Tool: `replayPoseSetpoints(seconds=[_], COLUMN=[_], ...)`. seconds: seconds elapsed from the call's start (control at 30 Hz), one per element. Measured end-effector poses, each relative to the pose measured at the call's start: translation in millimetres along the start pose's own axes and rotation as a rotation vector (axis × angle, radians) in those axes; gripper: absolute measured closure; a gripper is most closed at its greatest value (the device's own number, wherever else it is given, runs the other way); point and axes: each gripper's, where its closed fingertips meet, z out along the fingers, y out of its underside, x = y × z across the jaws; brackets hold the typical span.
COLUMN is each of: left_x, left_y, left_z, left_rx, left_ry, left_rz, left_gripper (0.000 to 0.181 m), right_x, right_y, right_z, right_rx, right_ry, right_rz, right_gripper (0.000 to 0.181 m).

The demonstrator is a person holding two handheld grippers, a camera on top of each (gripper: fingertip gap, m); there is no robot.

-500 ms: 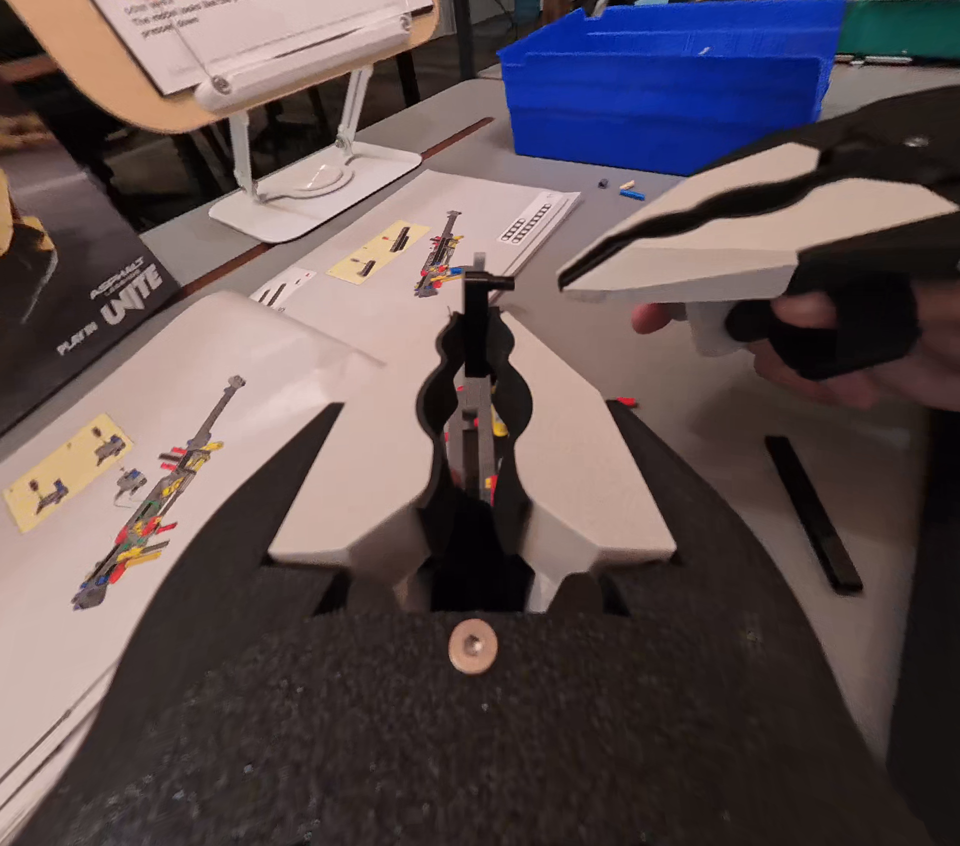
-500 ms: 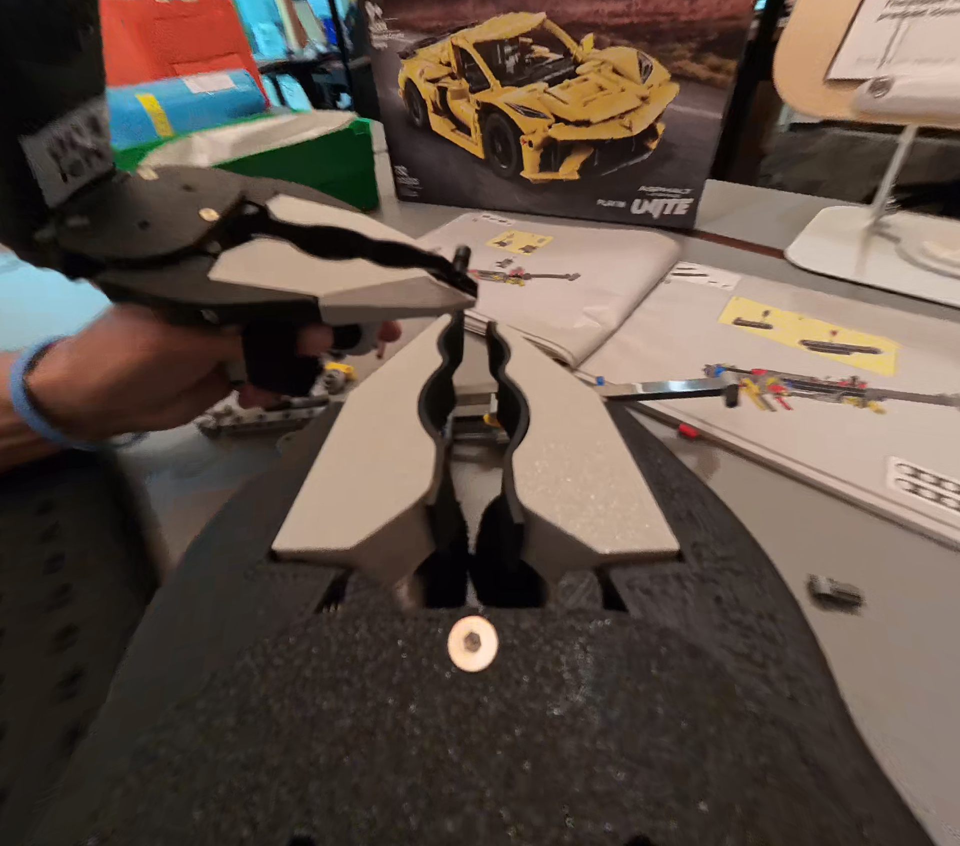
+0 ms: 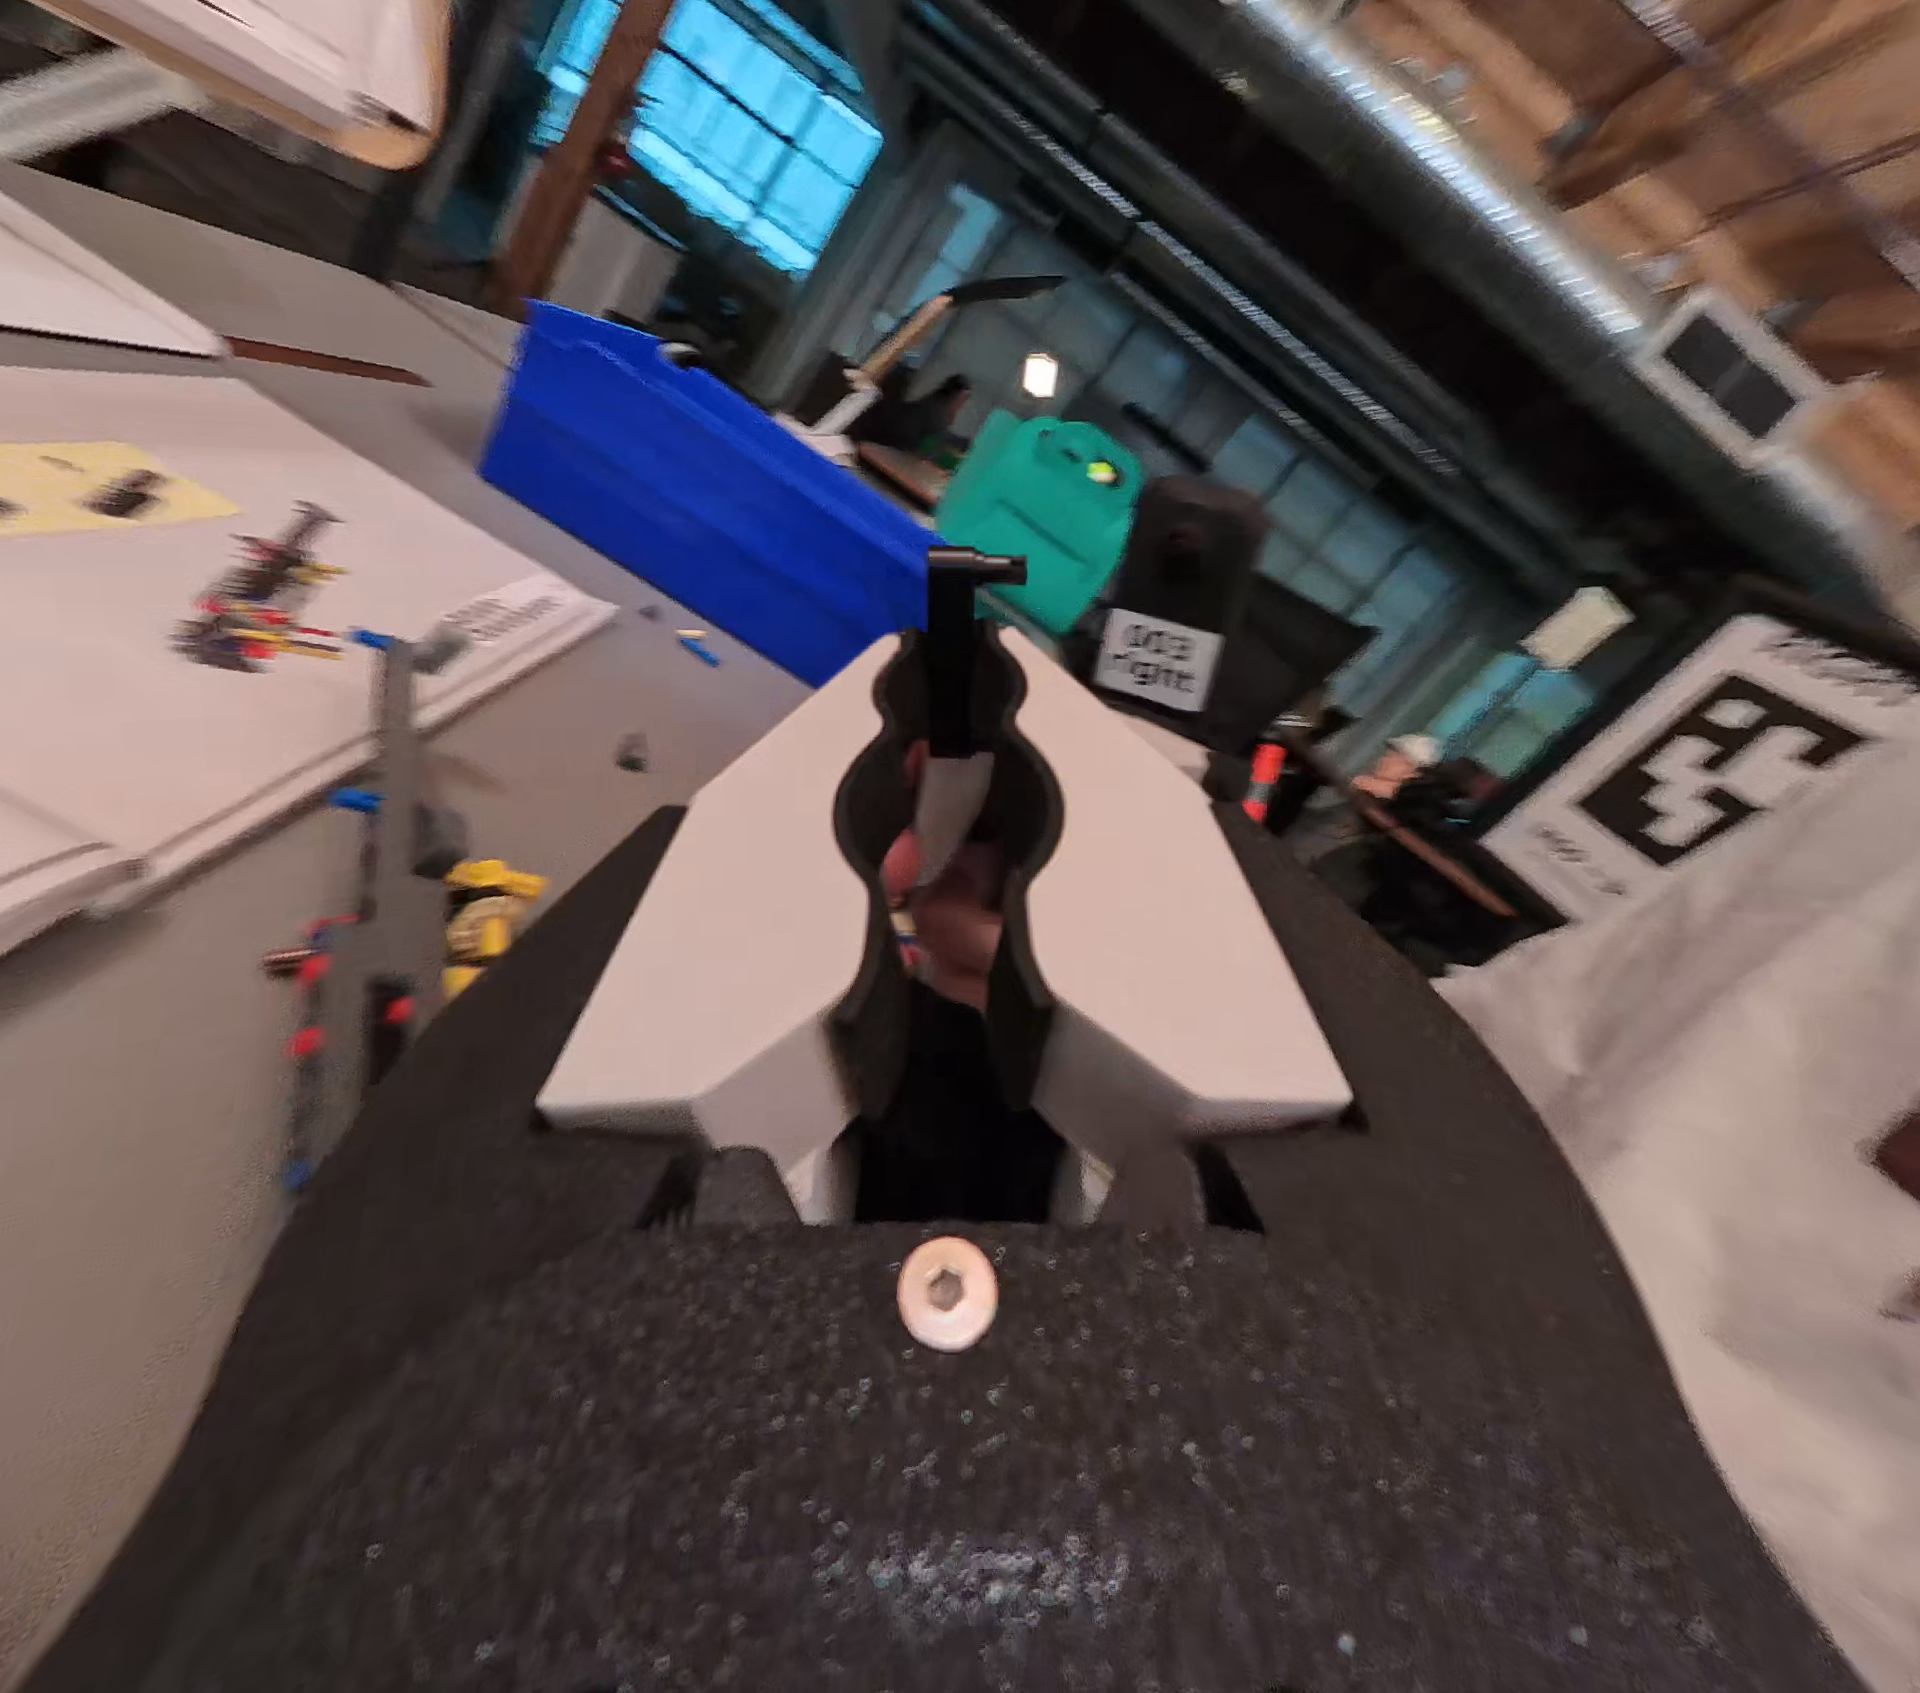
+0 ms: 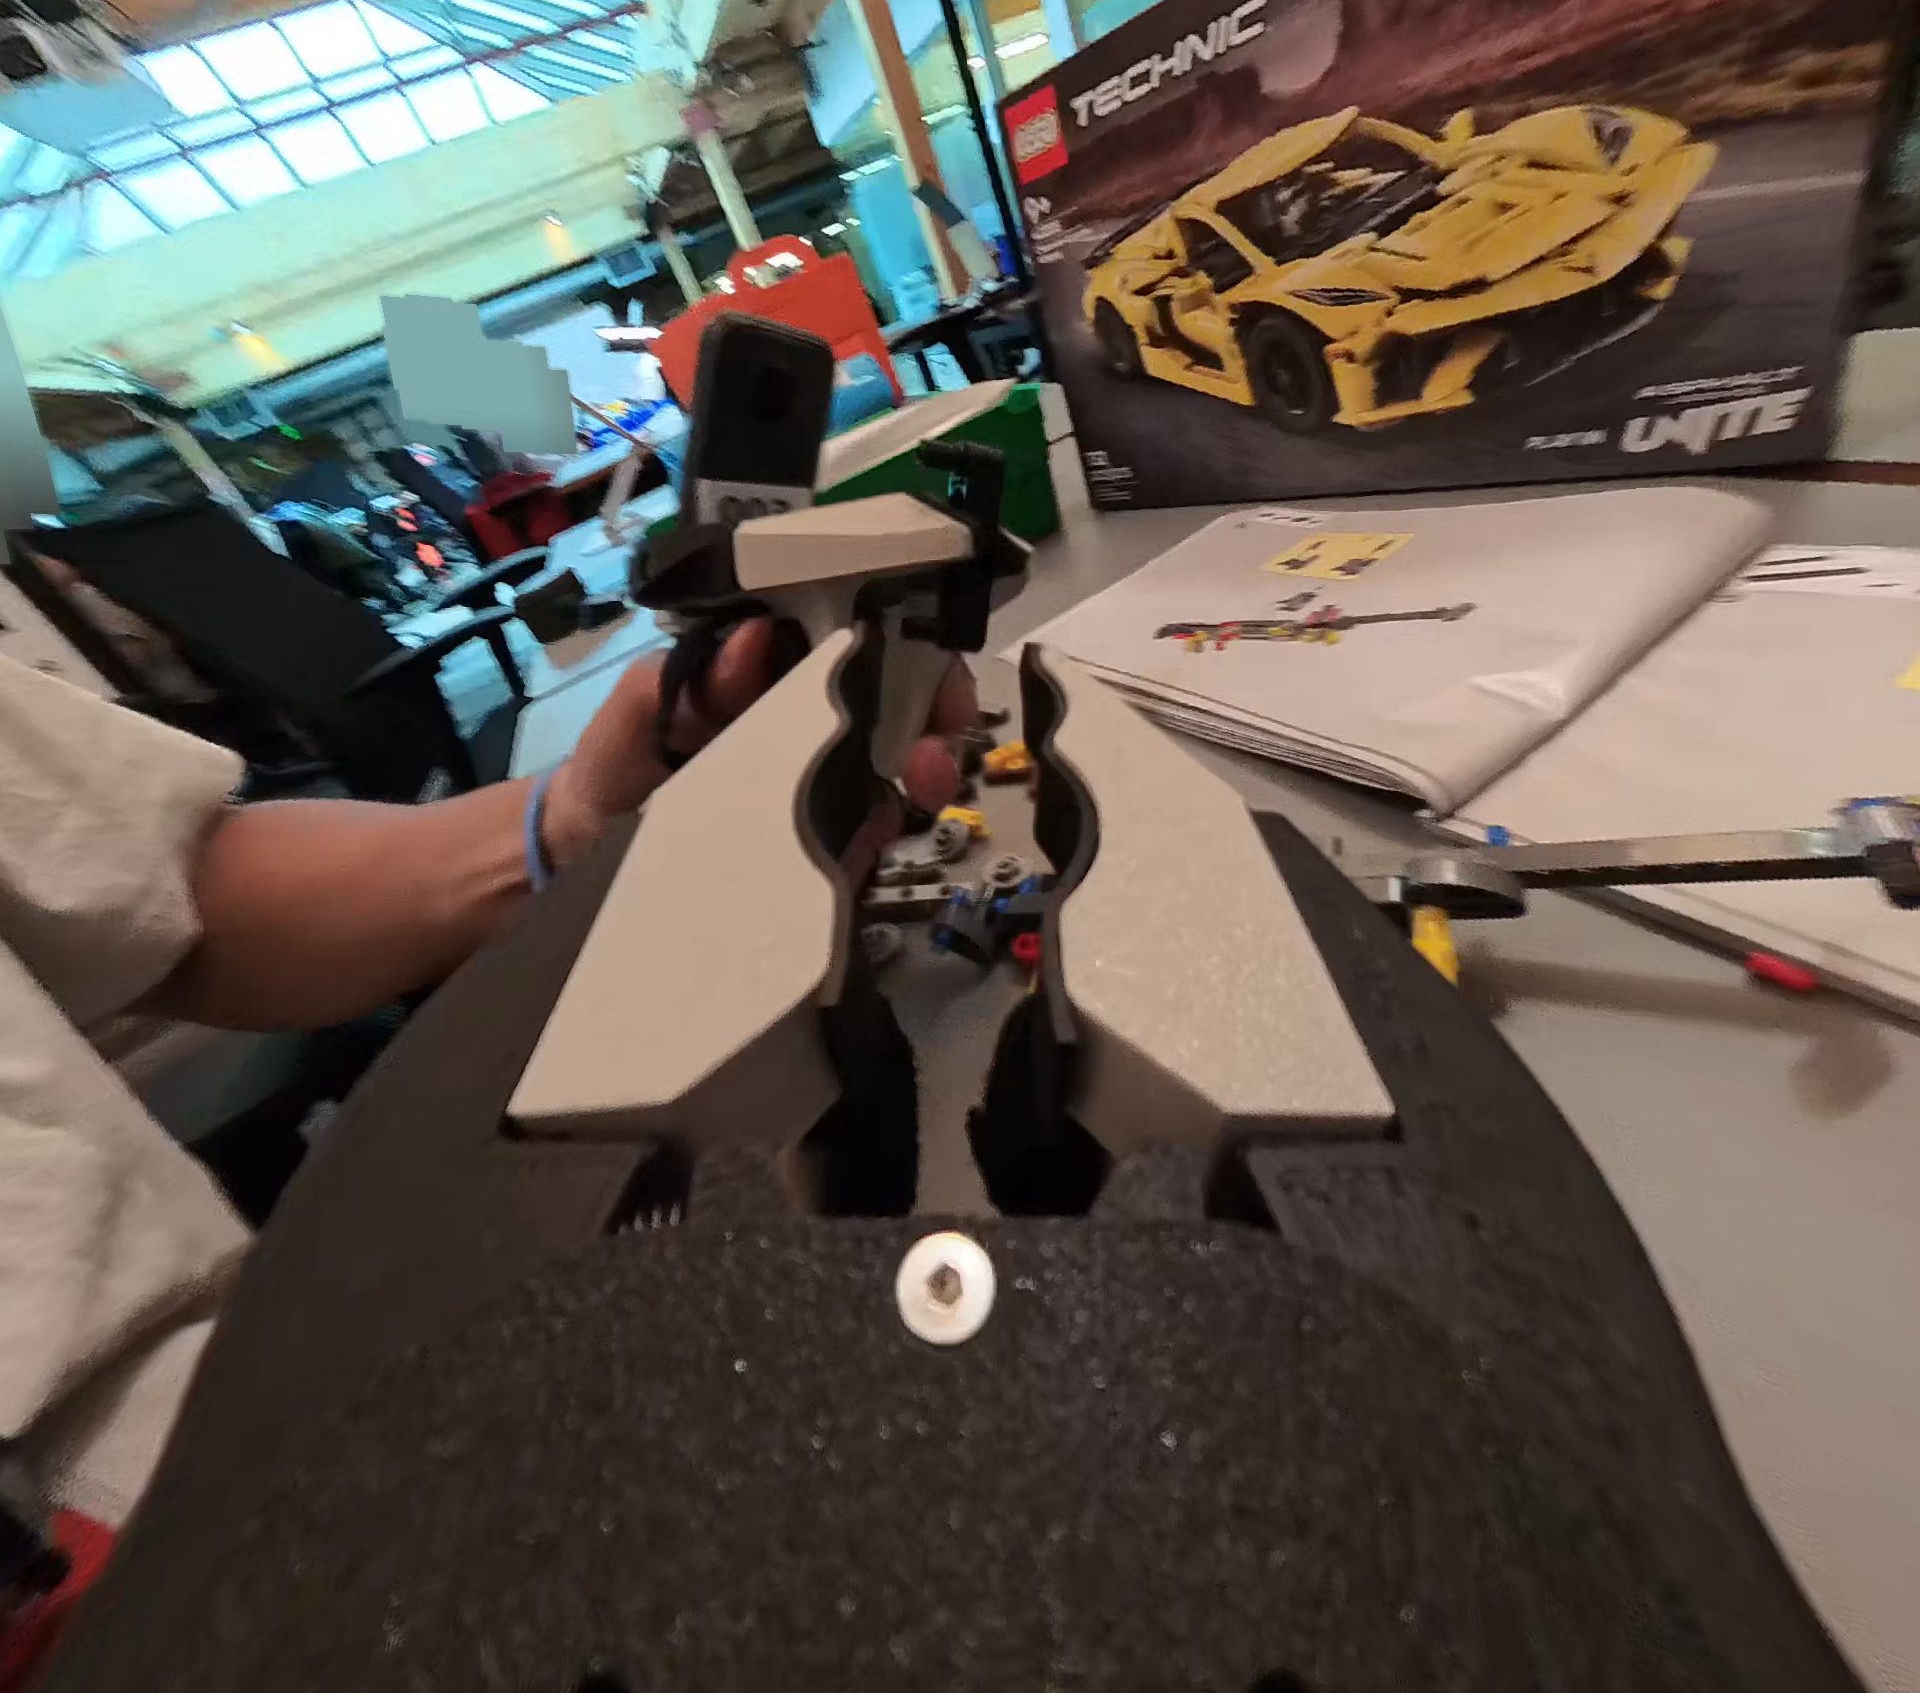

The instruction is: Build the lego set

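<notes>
Pinching a black L-shaped piece (image 3: pixel 961 646) in raised, tilted left tool (image 3: pixel 951 656), right tool (image 4: pixel 940 667) parted

A small black L-shaped lego piece (image 3: pixel 954 651) stands upright, its short arm on top pointing sideways, raised well above the instruction booklet (image 4: pixel 1455 656); a long grey lego beam assembly (image 3: pixel 390 812) studded with red and blue pins lies flat just beside that booklet; loose yellow and grey pieces (image 4: pixel 966 854) sit near it.
</notes>
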Motion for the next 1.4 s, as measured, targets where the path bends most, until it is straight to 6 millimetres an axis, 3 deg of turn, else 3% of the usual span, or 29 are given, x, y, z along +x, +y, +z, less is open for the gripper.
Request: replayPoseSetpoints(seconds=[0.2,0.3,0.53,0.63,0.8,0.93,1.1,1.33,1.4], left_x=[36.4,48.8,56.8,48.4,12.5,-6.2,-10.9,-12.6,-12.3], left_y=[-13.0,-15.7,2.4,3.8,5.9,-1.3,-2.8,1.6,2.4], left_z=[-4.4,-6.8,4.3,5.8,3.7,-1.1,-1.9,-0.9,-0.2], left_rx=[0.070,0.089,0.008,-0.015,-0.050,-0.037,-0.044,-0.082,-0.085], left_ry=[0.276,0.361,0.368,0.325,0.075,-0.089,-0.156,-0.177,-0.179], left_rz=[-0.122,-0.148,-0.108,-0.115,0.011,0.149,0.234,0.263,0.275], left_gripper=[0.175,0.176,0.175,0.172,0.161,0.160,0.172,0.168,0.176], right_x=[-36.9,-40.2,-52.4,-43.0,5.7,23.3,32.1,29.1,28.2], right_y=[-18.3,-25.7,-16.7,-12.7,-3.9,-2.1,6.6,12.2,15.8], right_z=[-9.0,-13.4,-9.5,-7.8,-5.9,-10.4,-9.0,-5.0,-3.7], right_rx=[0.080,0.106,0.063,0.047,0.008,-0.025,-0.109,-0.153,-0.171], right_ry=[-0.345,-0.416,-0.418,-0.343,0.052,0.224,0.356,0.386,0.380], right_rz=[0.284,0.372,0.271,0.226,-0.036,-0.192,-0.377,-0.497,-0.513], right_gripper=[0.158,0.159,0.165,0.166,0.166,0.165,0.166,0.165,0.165])
